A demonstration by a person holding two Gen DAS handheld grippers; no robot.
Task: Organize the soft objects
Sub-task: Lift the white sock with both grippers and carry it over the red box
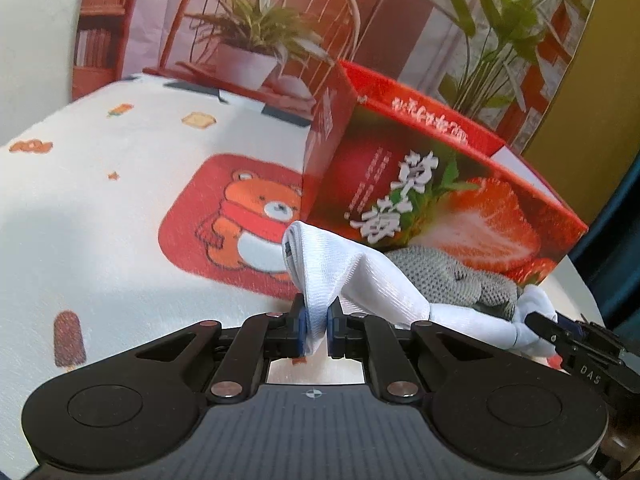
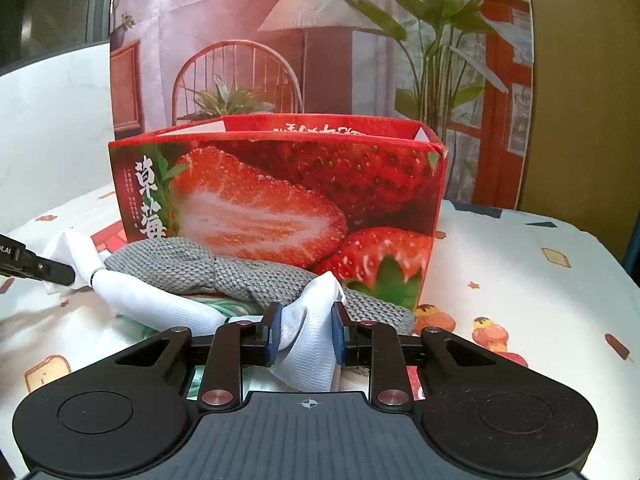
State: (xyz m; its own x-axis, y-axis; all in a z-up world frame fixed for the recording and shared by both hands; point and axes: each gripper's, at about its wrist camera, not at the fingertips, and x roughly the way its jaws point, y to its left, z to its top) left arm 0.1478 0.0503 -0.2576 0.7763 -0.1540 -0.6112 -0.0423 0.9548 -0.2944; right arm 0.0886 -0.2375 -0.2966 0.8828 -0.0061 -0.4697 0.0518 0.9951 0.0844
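Note:
A white ribbed cloth (image 1: 360, 276) is stretched between both grippers above the table. My left gripper (image 1: 317, 312) is shut on one end of it, the fabric pinched tight between the blue pads. My right gripper (image 2: 305, 320) holds the other end of the white cloth (image 2: 132, 296), with a thick bunch of fabric filling its jaws. Each gripper shows in the other's view: the right gripper (image 1: 540, 322) and the left gripper (image 2: 60, 274). A grey knitted piece (image 2: 224, 268) lies just behind the cloth, against the front of an open red strawberry box (image 2: 280, 184).
The strawberry box (image 1: 440, 184) stands on a white tablecloth (image 1: 120, 200) printed with a bear and snacks. A green-patterned fabric (image 2: 228, 306) peeks out under the grey piece. A room-scene backdrop (image 2: 320, 40) hangs behind the table. The table edge curves at the right.

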